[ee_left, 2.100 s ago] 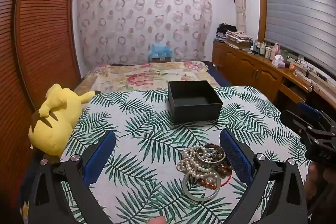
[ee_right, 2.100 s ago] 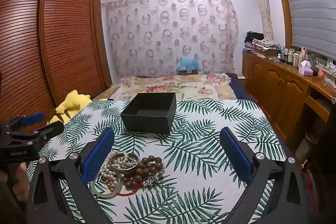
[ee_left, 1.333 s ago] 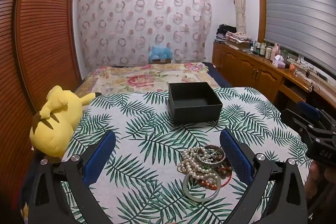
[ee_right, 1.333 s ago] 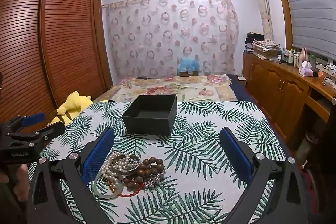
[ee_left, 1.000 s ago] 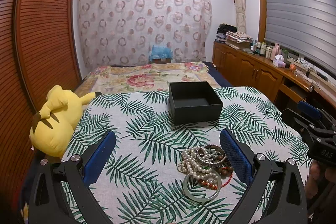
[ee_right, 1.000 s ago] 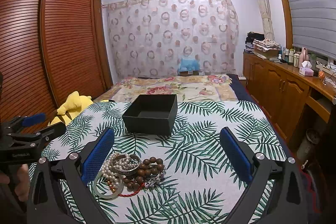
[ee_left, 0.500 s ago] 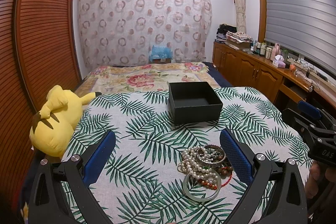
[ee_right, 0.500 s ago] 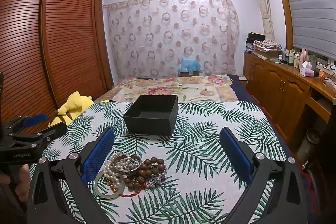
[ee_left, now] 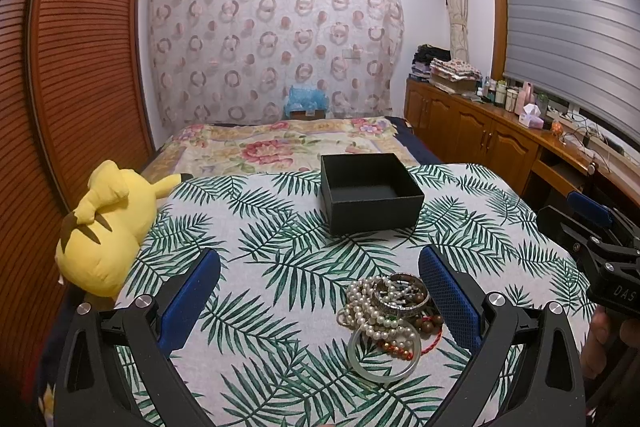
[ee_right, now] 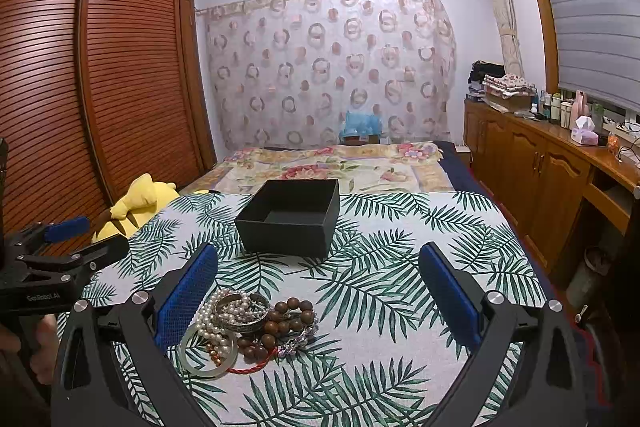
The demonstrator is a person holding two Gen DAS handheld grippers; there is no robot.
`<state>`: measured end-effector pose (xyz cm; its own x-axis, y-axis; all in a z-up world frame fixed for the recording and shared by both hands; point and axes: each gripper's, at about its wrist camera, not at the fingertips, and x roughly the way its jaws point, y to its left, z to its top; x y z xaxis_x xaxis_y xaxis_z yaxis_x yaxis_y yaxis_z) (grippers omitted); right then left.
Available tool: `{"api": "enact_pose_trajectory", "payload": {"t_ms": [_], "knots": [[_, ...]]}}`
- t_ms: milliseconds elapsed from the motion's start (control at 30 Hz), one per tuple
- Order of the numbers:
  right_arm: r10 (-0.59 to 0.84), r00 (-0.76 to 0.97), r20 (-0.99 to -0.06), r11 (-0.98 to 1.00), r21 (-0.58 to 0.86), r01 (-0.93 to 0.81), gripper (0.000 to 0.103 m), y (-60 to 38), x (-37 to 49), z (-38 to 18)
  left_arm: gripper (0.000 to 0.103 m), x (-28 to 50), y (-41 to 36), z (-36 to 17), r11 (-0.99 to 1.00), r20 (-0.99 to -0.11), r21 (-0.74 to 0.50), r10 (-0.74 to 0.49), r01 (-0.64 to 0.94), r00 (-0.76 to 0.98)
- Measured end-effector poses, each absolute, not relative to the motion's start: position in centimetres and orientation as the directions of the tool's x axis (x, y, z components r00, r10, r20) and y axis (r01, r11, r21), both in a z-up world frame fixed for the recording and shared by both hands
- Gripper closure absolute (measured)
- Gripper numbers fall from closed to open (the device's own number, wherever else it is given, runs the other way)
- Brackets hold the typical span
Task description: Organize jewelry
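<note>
On the leaf-print cloth (ee_left: 280, 267), a heap of jewelry (ee_left: 390, 311) lies near the front edge, with an empty black box (ee_left: 372, 193) well behind it. Both the left gripper (ee_left: 320, 303) and right gripper (ee_right: 318, 301) hover above the cloth, jaws spread wide, holding nothing.

Each gripper (ee_left: 320, 299) (ee_right: 318, 297) is black-framed with blue textured pads (ee_left: 448, 297), silver screws and white lettering.

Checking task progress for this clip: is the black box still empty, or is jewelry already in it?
Empty as far as visible: the open black box shows a bare dark floor, and the jewelry pile lies on the cloth.
</note>
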<state>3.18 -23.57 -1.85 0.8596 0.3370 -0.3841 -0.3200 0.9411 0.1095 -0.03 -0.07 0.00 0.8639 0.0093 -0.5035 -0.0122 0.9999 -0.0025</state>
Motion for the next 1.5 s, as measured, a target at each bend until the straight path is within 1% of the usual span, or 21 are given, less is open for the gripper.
{"api": "enact_pose_trajectory", "payload": {"t_ms": [767, 900, 967, 1067, 1233, 1267, 1367, 1500], "knots": [[0.339, 0.859, -0.384, 0.940, 0.111, -0.321, 0.003, -23.7, 3.2, -1.9, 0.007, -0.1, -0.2, 0.0, 1.000, -0.503, -0.006, 0.006, -0.010, 0.864], [0.341, 0.856, -0.389, 0.939, 0.112, -0.324, 0.002, -23.2, 3.6, -1.6, 0.007, 0.2, -0.1, -0.4, 1.000, -0.518, -0.006, 0.001, -0.005, 0.856], [0.346, 0.849, -0.398, 0.938, 0.114, -0.328, 0.002, -22.3, 3.9, -1.5, 0.007, 0.7, -0.1, -1.5, 1.000, -0.533, -0.005, -0.002, -0.001, 0.846], [0.357, 0.842, -0.405, 0.933, 0.117, -0.340, 0.002, -22.5, 4.2, -2.8, 0.007, 1.1, 0.2, -2.0, 1.000, -0.548, -0.003, -0.007, 0.007, 0.836], [0.417, 0.804, -0.425, 0.906, 0.117, -0.408, 0.003, -22.1, 4.3, -3.5, 0.007, 1.6, 0.9, -2.9, 1.000, -0.578, 0.000, -0.013, 0.016, 0.816], [0.430, 0.791, -0.435, 0.898, 0.114, -0.425, 0.003, -21.7, 4.5, -3.7, 0.007, 1.7, 1.1, -3.2, 1.000, -0.587, -0.004, -0.018, 0.018, 0.810], [0.457, 0.759, -0.464, 0.880, 0.109, -0.463, 0.010, -20.7, 5.2, -4.5, 0.007, 2.1, 2.0, -3.9, 1.000, -0.603, -0.016, -0.027, 0.022, 0.797], [0.490, 0.695, -0.526, 0.847, 0.101, -0.522, 0.017, -19.1, 6.5, -6.0, 0.007, 2.4, 2.7, -4.4, 0.999, -0.617, -0.027, -0.034, 0.022, 0.786]]}}
